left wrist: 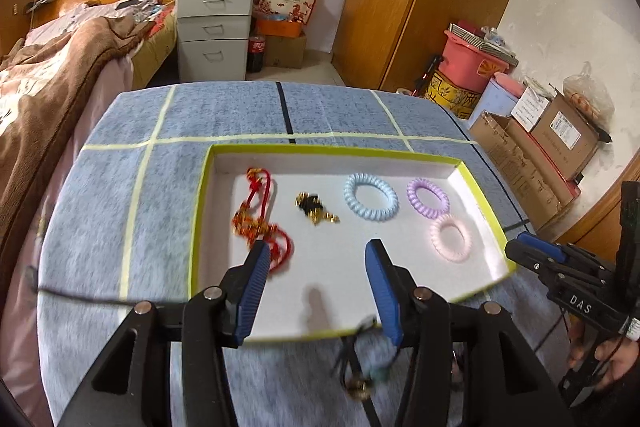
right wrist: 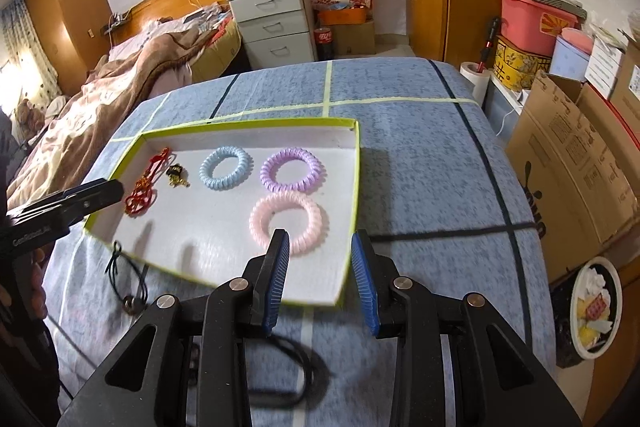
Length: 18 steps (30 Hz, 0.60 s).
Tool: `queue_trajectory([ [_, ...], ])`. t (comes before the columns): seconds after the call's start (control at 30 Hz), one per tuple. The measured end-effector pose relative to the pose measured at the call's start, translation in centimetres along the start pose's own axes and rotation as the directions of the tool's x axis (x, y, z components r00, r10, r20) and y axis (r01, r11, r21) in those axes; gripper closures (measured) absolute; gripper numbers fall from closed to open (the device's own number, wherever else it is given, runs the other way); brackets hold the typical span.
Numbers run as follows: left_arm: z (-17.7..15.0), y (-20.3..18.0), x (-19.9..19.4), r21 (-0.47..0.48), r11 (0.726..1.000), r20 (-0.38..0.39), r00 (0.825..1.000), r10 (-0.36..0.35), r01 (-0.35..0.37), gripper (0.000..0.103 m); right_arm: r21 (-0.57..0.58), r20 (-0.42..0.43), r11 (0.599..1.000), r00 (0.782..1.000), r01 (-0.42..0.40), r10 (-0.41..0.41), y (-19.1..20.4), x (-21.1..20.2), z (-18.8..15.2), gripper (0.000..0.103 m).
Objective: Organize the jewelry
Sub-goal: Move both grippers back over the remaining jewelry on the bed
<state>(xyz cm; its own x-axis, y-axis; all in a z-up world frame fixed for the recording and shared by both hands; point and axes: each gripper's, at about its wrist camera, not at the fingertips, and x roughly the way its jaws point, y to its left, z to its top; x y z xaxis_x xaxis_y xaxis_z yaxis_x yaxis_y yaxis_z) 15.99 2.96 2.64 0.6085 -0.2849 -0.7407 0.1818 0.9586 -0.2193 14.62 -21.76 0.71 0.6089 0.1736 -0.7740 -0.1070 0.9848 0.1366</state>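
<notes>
A shallow white tray with a yellow-green rim [left wrist: 486,211] [right wrist: 354,179] lies on the blue cloth. In it are a red cord necklace [left wrist: 260,223] [right wrist: 142,193], a black and gold piece [left wrist: 314,209] [right wrist: 176,175], and blue [left wrist: 370,195] [right wrist: 226,167], purple [left wrist: 427,197] [right wrist: 292,169] and pink [left wrist: 451,238] [right wrist: 288,223] coil hair ties. A black cord necklace with a pendant [left wrist: 360,367] [right wrist: 128,283] lies on the cloth outside the tray's near edge. My left gripper [left wrist: 318,251] is open and empty over the tray's near part. My right gripper [right wrist: 320,241] is open and empty above the tray's right corner.
The blue cloth [left wrist: 224,115] carries pale tape lines. A black cable loop [right wrist: 296,375] lies under my right gripper. A bed [left wrist: 60,67] is at the left, a white drawer unit [left wrist: 214,31] behind, cardboard boxes [right wrist: 568,163] at the right, a bowl [right wrist: 596,307] on the floor.
</notes>
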Motion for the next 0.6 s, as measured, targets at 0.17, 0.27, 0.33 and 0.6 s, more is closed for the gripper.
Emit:
queue_trajectory([
  [0.17, -1.9, 0.5, -1.9, -0.023, 1.0, 0.021, 1.0, -0.005, 0.006, 0.051, 0.002, -0.009, 1.0, 1.0, -0.02, 0.02, -0.4, -0.9, -1.7, 0.069],
  [0.27, -3.2, 0.8, -2.8, -0.047, 0.999, 0.029, 1.0, -0.01, 0.011, 0.051, -0.009, -0.03, 0.999, 0.999, -0.039, 0.039, -0.3, -0.8, -2.6, 0.069],
  [0.33, -3.8, 1.0, -3.1, -0.061, 0.998, 0.026, 1.0, -0.013, 0.015, 0.051, -0.017, -0.028, 0.998, 0.998, -0.065, 0.065, -0.4, -0.9, -3.1, 0.069],
  [0.6, -6.2, 1.4, -3.8, -0.101, 0.995, 0.019, 1.0, -0.008, 0.01, 0.05, -0.072, -0.055, 0.992, 0.994, -0.099, 0.095, 0.1, -0.7, -4.4, 0.069],
])
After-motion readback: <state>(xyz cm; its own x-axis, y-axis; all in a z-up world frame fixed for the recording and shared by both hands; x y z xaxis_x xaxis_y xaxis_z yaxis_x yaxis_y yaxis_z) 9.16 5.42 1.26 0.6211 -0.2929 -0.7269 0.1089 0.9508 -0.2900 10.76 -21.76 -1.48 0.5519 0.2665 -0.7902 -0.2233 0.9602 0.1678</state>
